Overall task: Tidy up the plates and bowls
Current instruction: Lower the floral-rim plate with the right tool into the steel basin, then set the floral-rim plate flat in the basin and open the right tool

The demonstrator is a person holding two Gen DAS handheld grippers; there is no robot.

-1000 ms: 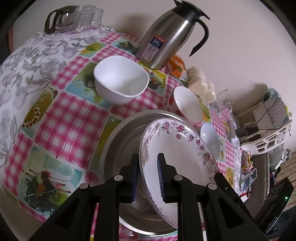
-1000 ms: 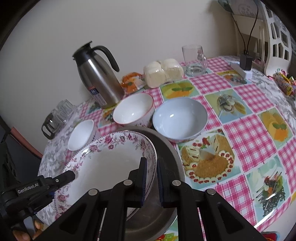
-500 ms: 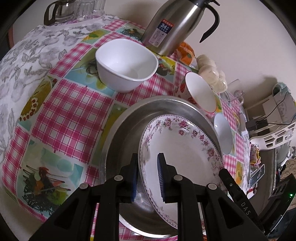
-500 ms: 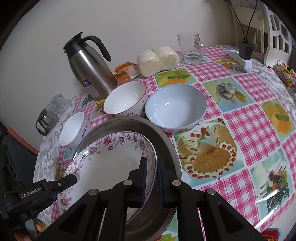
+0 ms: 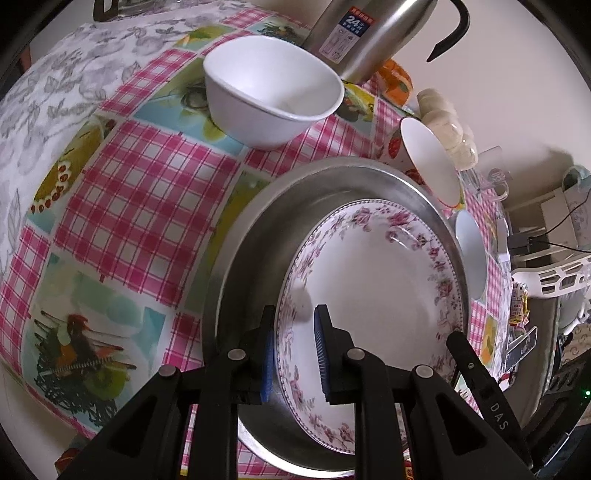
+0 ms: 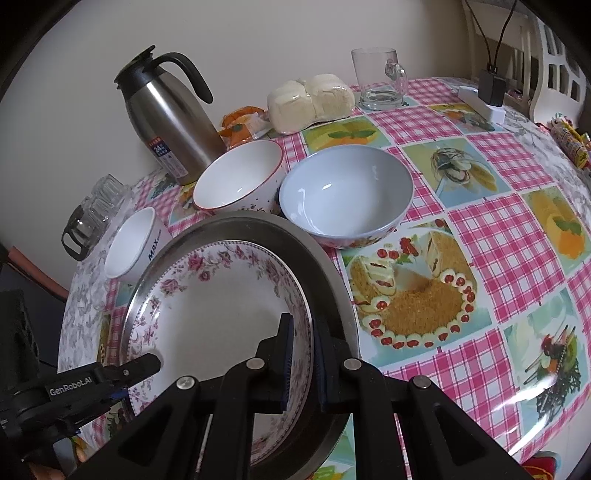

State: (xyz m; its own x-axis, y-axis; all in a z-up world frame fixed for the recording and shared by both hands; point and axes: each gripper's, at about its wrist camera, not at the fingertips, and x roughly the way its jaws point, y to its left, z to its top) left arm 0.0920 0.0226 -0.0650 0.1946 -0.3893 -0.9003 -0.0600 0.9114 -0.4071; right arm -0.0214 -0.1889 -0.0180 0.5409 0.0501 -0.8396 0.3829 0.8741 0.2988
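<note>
A white plate with pink flowers (image 5: 373,280) (image 6: 221,306) lies inside a wide steel basin (image 5: 255,236) (image 6: 325,273) on the checked tablecloth. My left gripper (image 5: 294,345) straddles the plate's left rim, its jaws a little apart, with a gap between the right pad and the plate. My right gripper (image 6: 303,356) is shut on the plate's right rim. A white bowl (image 5: 271,90) (image 6: 131,243), a red-rimmed bowl (image 6: 238,177) (image 5: 430,162) and a pale blue bowl (image 6: 345,194) (image 5: 470,254) stand around the basin's far side.
A steel thermos jug (image 6: 170,114) (image 5: 369,33), wrapped buns (image 6: 310,101), an orange packet (image 6: 240,123) and a glass mug (image 6: 378,83) stand by the wall. Small glasses in a holder (image 6: 92,214) sit at the table's left edge. A power strip (image 6: 484,105) lies far right.
The plate has gone down from a tilted hold into the basin. My left gripper's jaws have opened a little on the rim. Both grippers moved lower and closer to the table.
</note>
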